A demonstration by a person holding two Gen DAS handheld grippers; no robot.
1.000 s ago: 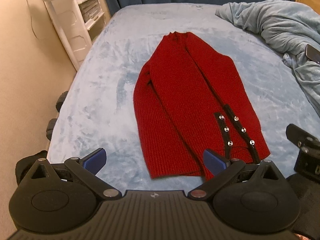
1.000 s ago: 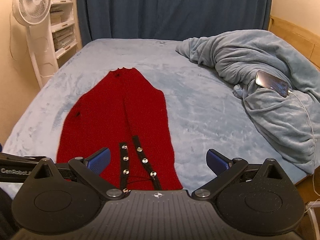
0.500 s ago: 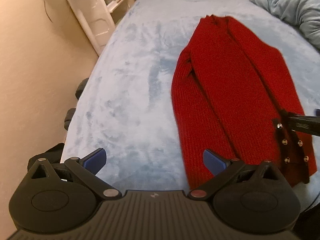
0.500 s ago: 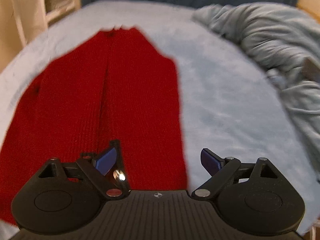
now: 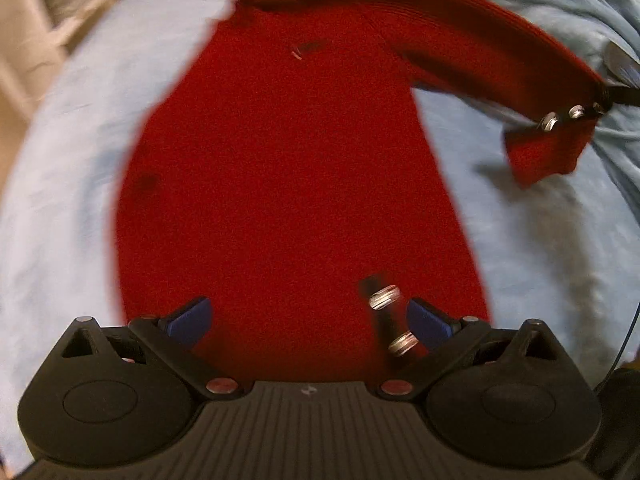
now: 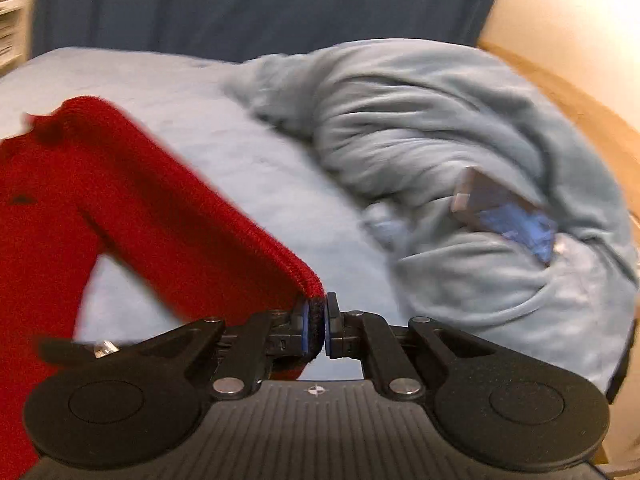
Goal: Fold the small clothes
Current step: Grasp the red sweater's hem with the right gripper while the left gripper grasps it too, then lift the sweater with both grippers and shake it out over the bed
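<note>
Red sweater (image 6: 132,216) sleeve in right tool (image 6: 316,328)

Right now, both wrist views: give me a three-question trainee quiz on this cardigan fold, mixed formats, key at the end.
1. True or false: the right gripper is shut on the red cardigan.
2. Multiple choice: the left gripper is A) shut on a sleeve, B) open above the cardigan's near hem, C) shut on the phone.
3. Fill in: the phone lies on the rumpled ___.

Key: 1 true. 2 B. 3 blanket.
</note>
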